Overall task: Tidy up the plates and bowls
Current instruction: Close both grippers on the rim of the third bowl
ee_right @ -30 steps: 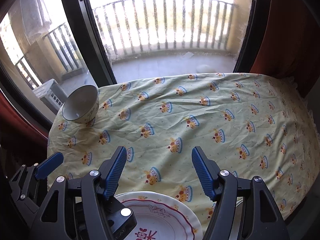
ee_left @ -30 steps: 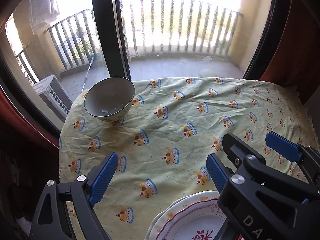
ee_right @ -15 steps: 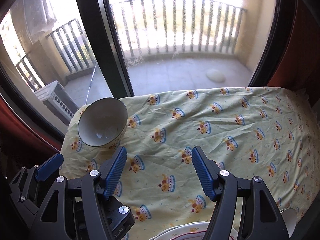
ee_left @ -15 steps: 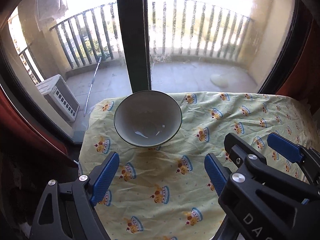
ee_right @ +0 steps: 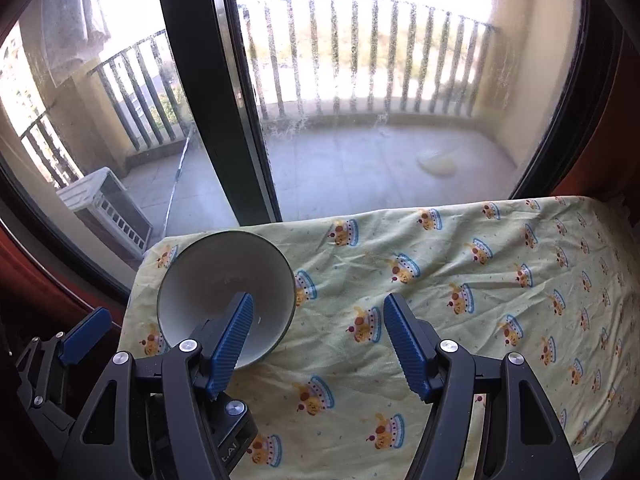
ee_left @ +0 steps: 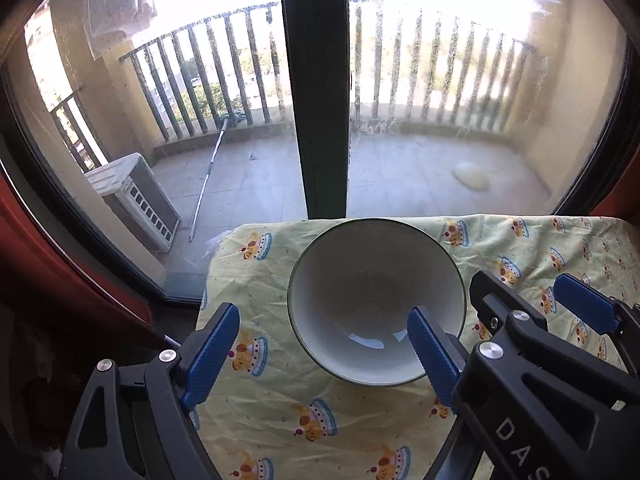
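A white bowl (ee_left: pixel 376 304) with a dark rim stands upright and empty at the far left corner of a table draped in a yellow tablecloth (ee_left: pixel 312 420) printed with small cakes, right next to the window frame (ee_left: pixel 320 88).

The left gripper (ee_left: pixel 320 354) is spread wide, and its jaws have just been closing a little. Its right blue finger sits over the near right part of the bowl's rim, its left finger is out over the cloth to the bowl's left, and neither pad presses on the bowl.

The right gripper (ee_right: pixel 320 350) hangs just to the right of the bowl (ee_right: pixel 226 300), jaws apart and empty, over bare cloth (ee_right: pixel 460 280).
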Demonstrator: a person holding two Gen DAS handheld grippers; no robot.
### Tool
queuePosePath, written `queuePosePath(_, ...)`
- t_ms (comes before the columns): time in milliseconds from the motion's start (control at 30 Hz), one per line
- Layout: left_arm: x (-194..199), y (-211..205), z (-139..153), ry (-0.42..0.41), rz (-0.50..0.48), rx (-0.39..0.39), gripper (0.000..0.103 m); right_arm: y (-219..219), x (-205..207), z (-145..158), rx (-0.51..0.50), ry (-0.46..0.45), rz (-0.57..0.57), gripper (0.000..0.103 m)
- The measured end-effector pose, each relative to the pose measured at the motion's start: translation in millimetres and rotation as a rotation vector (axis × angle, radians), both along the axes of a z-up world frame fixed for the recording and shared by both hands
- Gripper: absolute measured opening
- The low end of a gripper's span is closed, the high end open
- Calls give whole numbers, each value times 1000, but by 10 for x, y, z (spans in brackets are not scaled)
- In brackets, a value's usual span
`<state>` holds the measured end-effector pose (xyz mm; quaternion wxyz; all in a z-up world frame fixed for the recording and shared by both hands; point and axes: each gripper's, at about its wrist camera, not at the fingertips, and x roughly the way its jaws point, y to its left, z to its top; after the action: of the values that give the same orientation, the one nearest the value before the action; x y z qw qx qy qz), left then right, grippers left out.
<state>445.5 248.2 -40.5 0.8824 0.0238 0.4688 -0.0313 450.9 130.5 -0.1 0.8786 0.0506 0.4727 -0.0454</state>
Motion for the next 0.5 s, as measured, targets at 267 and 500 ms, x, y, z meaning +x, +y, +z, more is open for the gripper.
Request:
queuePosePath(267, 284, 87, -254, 29, -6, -28, 68, 100, 289, -270, 4, 16, -14, 71)
queuePosePath(500, 449, 100, -442, 62, -10, -52, 46, 113, 482, -498, 41, 43, -21, 48)
